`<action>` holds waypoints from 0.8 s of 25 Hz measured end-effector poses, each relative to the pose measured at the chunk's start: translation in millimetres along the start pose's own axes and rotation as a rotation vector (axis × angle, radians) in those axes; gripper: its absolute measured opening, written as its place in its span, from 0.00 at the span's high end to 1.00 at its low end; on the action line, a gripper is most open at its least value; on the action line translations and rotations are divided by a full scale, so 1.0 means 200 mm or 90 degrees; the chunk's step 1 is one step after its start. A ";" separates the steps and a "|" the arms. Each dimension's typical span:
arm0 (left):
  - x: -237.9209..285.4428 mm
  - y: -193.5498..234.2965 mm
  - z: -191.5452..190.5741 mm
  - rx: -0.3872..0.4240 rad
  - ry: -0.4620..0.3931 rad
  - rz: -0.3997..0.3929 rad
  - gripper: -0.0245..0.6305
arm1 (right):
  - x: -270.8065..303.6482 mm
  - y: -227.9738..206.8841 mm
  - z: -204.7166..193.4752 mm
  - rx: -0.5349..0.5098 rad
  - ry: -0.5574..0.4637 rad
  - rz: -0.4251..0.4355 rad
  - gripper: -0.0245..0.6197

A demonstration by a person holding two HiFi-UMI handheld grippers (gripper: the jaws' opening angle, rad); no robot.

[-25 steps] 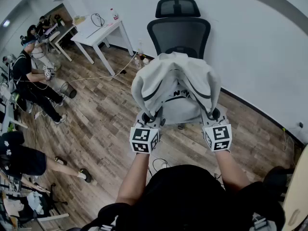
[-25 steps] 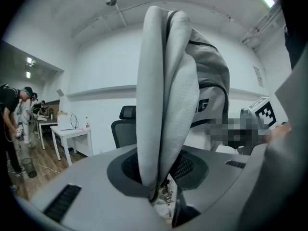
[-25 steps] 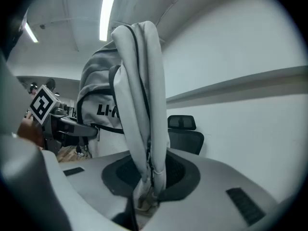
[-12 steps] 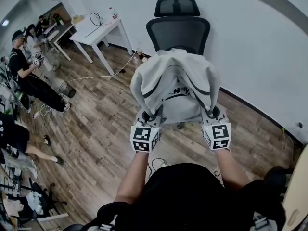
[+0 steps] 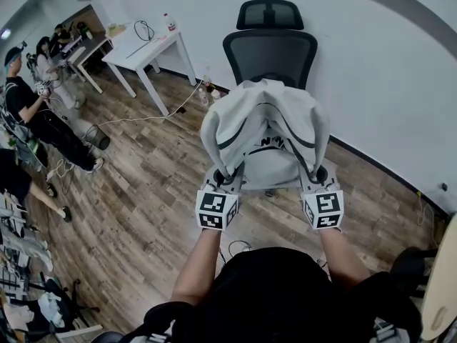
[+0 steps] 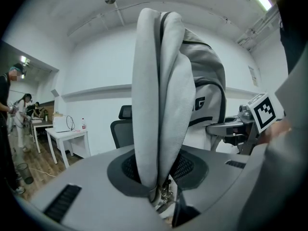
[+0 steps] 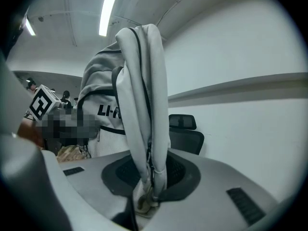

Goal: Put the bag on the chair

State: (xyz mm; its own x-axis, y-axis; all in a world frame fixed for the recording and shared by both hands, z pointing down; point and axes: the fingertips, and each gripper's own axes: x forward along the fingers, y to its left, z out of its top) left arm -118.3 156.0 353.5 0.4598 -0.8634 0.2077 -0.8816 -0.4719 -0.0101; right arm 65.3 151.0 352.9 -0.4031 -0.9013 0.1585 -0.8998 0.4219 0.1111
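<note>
Bag (image 5: 264,127): grey, was held up between both claws, in front of the chair (image 5: 270,48) and above the floor (image 5: 143,191); not yet set on the seat.
Left claw (image 5: 227,179): was closed narrowly on one strap (image 6: 156,129).
Right claw (image 5: 315,174): was closed likewise on the other strap (image 7: 144,129).
Desk (image 5: 146,45): white, was placed well left of the chair.

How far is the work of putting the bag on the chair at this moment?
Done: the bag is off the floor, with the left gripper and the right gripper each shut on a fold of its grey fabric. In hand: it is held up in the air in front of the black chair, not resting on it. Left: bring it over the seat, lower it and open both grippers.
</note>
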 end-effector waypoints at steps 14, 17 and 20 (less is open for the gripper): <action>0.08 0.17 -0.13 -0.003 0.047 -0.027 0.80 | 0.14 0.11 -0.11 0.030 0.064 -0.003 0.82; 0.15 0.20 -0.16 -0.005 0.068 -0.027 0.80 | 0.22 0.08 -0.16 0.038 0.078 0.006 0.82; 0.24 0.23 -0.19 -0.003 0.094 -0.032 0.80 | 0.32 0.04 -0.20 0.047 0.091 0.016 0.82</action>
State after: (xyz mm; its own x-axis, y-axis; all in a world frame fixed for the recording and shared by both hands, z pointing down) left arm -141.0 98.9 399.6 0.4837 -0.8027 0.3488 -0.8582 -0.5133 0.0089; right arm 39.6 100.9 402.9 -0.4028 -0.8653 0.2983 -0.9016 0.4312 0.0334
